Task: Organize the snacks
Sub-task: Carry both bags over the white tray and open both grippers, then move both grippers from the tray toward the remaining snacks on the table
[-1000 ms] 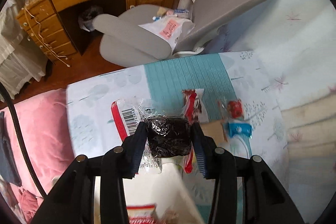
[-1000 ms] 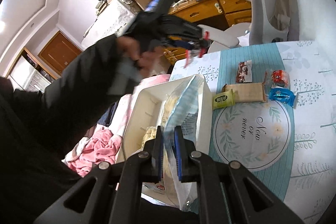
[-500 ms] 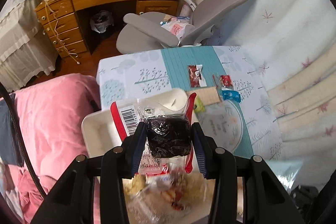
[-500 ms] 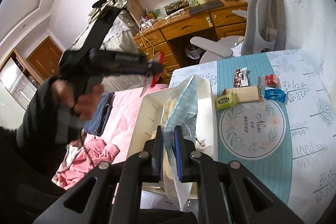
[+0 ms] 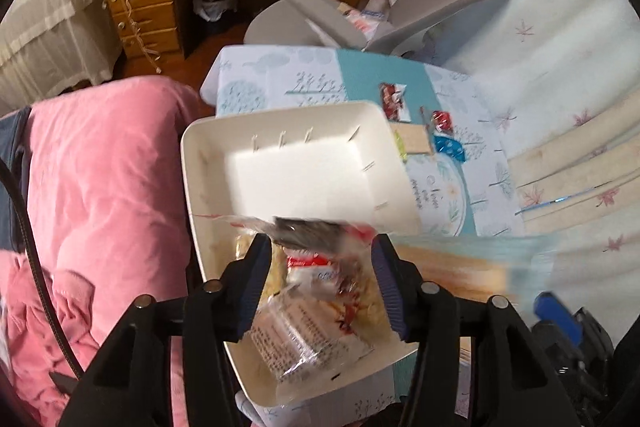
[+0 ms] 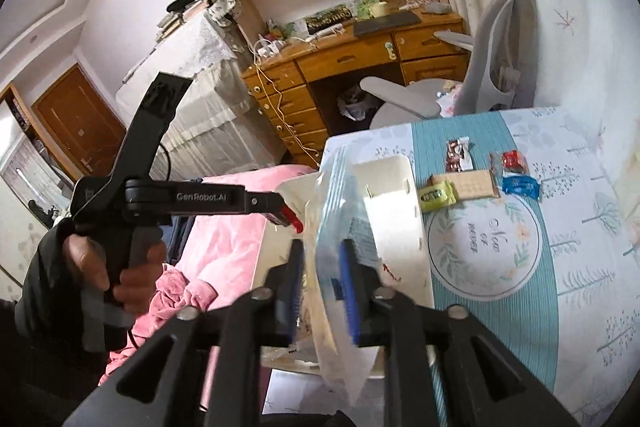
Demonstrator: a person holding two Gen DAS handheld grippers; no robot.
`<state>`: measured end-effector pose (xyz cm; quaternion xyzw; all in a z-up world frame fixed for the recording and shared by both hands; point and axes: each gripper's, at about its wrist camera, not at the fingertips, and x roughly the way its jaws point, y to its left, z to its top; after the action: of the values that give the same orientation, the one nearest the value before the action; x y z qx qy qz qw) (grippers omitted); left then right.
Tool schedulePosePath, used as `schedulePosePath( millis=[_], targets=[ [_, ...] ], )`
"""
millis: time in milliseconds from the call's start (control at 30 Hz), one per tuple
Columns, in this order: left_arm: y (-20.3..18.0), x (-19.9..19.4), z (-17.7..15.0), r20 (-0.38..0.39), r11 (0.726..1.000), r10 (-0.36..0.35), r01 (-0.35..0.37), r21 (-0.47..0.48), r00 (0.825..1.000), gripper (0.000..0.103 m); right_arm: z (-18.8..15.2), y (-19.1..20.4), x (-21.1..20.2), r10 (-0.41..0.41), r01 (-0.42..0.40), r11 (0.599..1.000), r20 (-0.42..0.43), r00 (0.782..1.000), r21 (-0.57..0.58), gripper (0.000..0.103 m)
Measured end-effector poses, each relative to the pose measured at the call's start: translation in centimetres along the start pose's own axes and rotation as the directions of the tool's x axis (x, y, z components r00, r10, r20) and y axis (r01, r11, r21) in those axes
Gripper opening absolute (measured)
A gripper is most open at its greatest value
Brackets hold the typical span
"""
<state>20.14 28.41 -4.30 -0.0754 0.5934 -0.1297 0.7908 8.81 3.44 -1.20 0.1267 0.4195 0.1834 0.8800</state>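
Dropping snacks into the white bin (image 5: 208, 163): the left tool (image 5: 320, 291) has just been opening, its dark-cake packet (image 5: 316, 233) slipping free above the bin; the right tool (image 6: 322, 287) likewise loosens around the clear bag (image 6: 340, 211). Next, probably the small snacks (image 6: 472, 183) farther along the tabletop (image 6: 580, 267).

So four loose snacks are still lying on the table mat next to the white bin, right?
Not quite: five snacks lie on the mat beside the white bin: a brown-wrapped one, a red one, a blue one, a green one and a tan bar. The right wrist view shows all five.
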Motion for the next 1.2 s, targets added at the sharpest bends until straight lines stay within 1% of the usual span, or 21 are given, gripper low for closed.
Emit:
schedulePosePath(
  millis=[67,100,133,167,200,233,467,567,600,633,667,767,833,1000,1033,1100,1133,1200],
  targets=[
    [0.3,0.2,-0.5,-0.004,1.000,0.004,-0.004,-0.012,1.000,0.051,-0.2,0.0,-0.3,-0.008,0.008,1.000,0.021,1.000,0.010,0.032],
    [0.4,0.3,-0.7,-0.007,1.000,0.010,-0.010,-0.016,1.000,0.052,-0.2,0.0,-0.4,-0.014,0.013,1.000,0.027,1.000,0.012,0.034],
    [0.4,0.4,-0.8,-0.010,1.000,0.013,-0.014,-0.017,1.000,0.056,-0.2,0.1,-0.6,-0.024,0.024,1.000,0.032,0.999,0.015,0.040],
    [0.3,0.5,-1.0,-0.013,1.000,0.019,-0.019,-0.017,1.000,0.059,-0.2,0.0,-0.7,-0.034,0.034,0.999,0.034,0.999,0.018,0.043],
    [0.1,0.6,-1.1,-0.015,1.000,0.022,-0.022,-0.015,1.000,0.065,-0.2,-0.1,-0.8,-0.047,0.046,0.999,0.036,0.998,0.023,0.043],
    [-0.1,0.7,-1.2,-0.014,1.000,0.023,-0.023,-0.013,1.000,0.065,-0.3,-0.2,-0.9,-0.057,0.056,0.998,0.037,0.998,0.027,0.044],
    [-3.1,1.3,-2.1,-0.005,0.999,-0.026,0.026,0.019,1.000,0.067,-0.5,-2.2,-1.6,-0.140,0.138,0.989,0.041,0.989,0.050,0.052],
    [-4.8,1.3,-2.7,0.005,0.999,-0.037,0.037,0.030,0.999,0.074,-0.2,-3.8,-2.0,-0.164,0.161,0.985,0.048,0.985,0.060,0.055],
    [-5.4,1.4,-2.9,0.006,0.999,-0.037,0.037,0.031,0.999,0.078,0.0,-4.3,-2.1,-0.169,0.166,0.984,0.050,0.984,0.063,0.056],
    [-6.1,1.6,-2.9,0.005,0.999,-0.033,0.033,0.028,0.999,0.080,0.1,-5.0,-2.2,-0.172,0.169,0.983,0.053,0.984,0.066,0.058],
    [-6.6,1.7,-2.9,0.005,0.999,-0.027,0.027,0.020,1.000,0.080,0.3,-5.8,-2.4,-0.174,0.170,0.983,0.055,0.983,0.069,0.061],
    [-8.2,2.0,-3.0,0.009,1.000,-0.013,0.013,-0.024,1.000,0.080,1.0,-8.0,-3.0,-0.168,0.163,0.984,0.061,0.984,0.069,0.064],
    [-9.5,2.3,-3.0,0.008,0.998,0.008,-0.007,-0.058,1.000,0.084,1.5,-9.8,-3.2,-0.159,0.156,0.986,0.052,0.986,0.060,0.065],
    [-13.1,3.2,-3.0,0.023,0.990,0.038,-0.035,-0.139,0.999,0.085,2.4,-14.0,-3.9,-0.127,0.126,0.991,0.028,0.991,0.038,0.065],
    [-13.6,3.4,-3.0,0.026,0.987,0.052,-0.048,-0.153,0.998,0.086,2.5,-14.6,-4.0,-0.124,0.123,0.992,0.024,0.992,0.033,0.065],
    [-15.5,3.9,-3.0,0.034,0.973,0.153,-0.144,-0.181,0.988,0.087,2.9,-16.1,-4.0,-0.116,0.116,0.993,0.014,0.993,0.017,0.065],
    [-16.0,4.1,-2.9,0.037,0.970,0.167,-0.158,-0.186,0.985,0.088,3.0,-17.1,-4.0,-0.112,0.112,0.994,0.009,0.994,0.004,0.065],
    [-17.4,4.7,-2.7,0.026,0.965,0.168,-0.159,-0.210,0.985,0.088,3.2,-18.3,-3.9,-0.109,0.109,0.994,0.005,0.994,-0.014,0.065]
  ],
)
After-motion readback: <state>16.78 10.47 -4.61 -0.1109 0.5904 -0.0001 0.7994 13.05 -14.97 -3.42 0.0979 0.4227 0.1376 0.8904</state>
